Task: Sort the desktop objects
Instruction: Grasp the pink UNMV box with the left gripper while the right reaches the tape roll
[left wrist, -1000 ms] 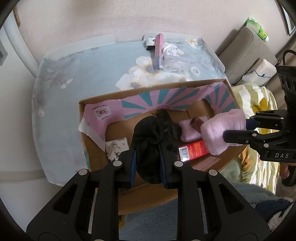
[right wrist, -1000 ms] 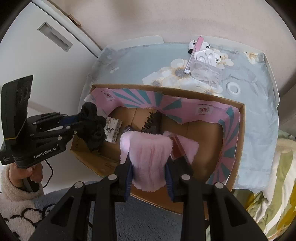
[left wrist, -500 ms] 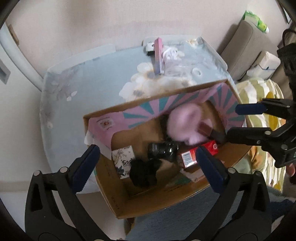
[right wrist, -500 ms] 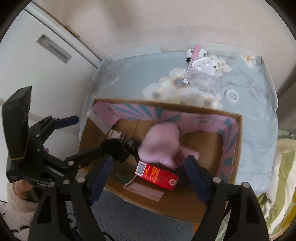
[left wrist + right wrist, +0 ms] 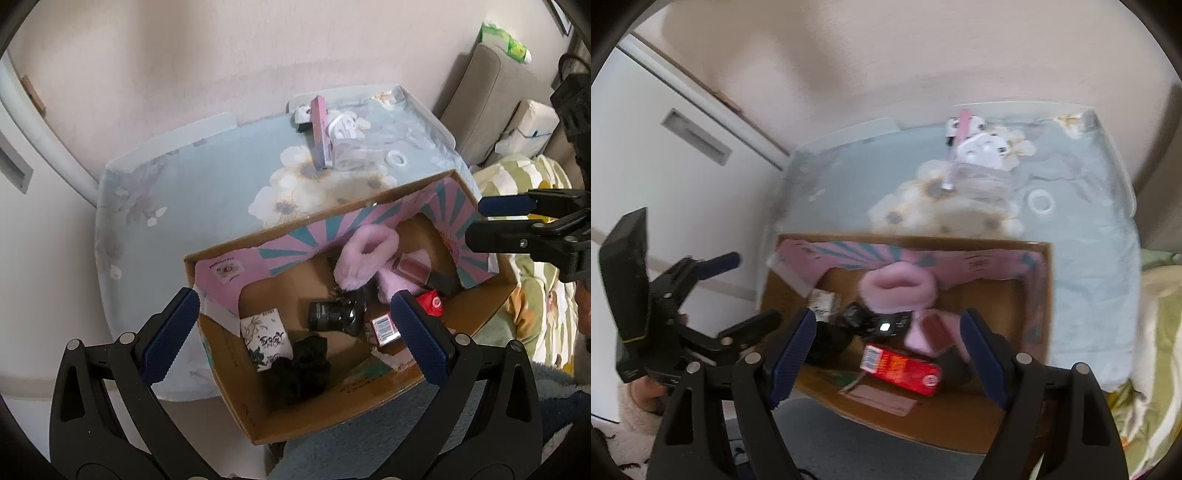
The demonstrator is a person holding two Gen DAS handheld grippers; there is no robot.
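- Over the open cardboard box (image 5: 229, 387), my left gripper (image 5: 295, 336) hangs with its fingers spread wide, and nothing is between them.
- My right gripper (image 5: 886, 354) is also above the box. Its fingers are apart too, and they pinch nothing.
- In the left wrist view the right gripper (image 5: 476, 221) comes in at 3 o'clock, over the box rim.
- In the right wrist view the left gripper (image 5: 753, 291) is at 9 o'clock, beside the box wall, and a hand (image 5: 646, 395) in a fluffy white sleeve holds it.
- The pink fluffy thing (image 5: 365, 254) lies inside the box, against the pink and teal lining at the far wall. I see it also from the right side (image 5: 897, 288).
- The black fabric piece (image 5: 299, 369) lies on the box floor at the 6 o'clock side, touching a small printed white pack (image 5: 266, 339).
- A black jar-like item (image 5: 332, 315) lies on its side in the middle, between them.
- The red carton (image 5: 901, 369) rests flat near the front wall of the box.
- On the table (image 5: 166, 206), beyond the box at 12 o'clock, I see a pink stick-shaped box (image 5: 319, 136), a clear plastic container (image 5: 351, 155) just beside it, and a white ring (image 5: 397, 159) a bit apart.
- The right wrist view is blurred, so small details there I cannot tell.
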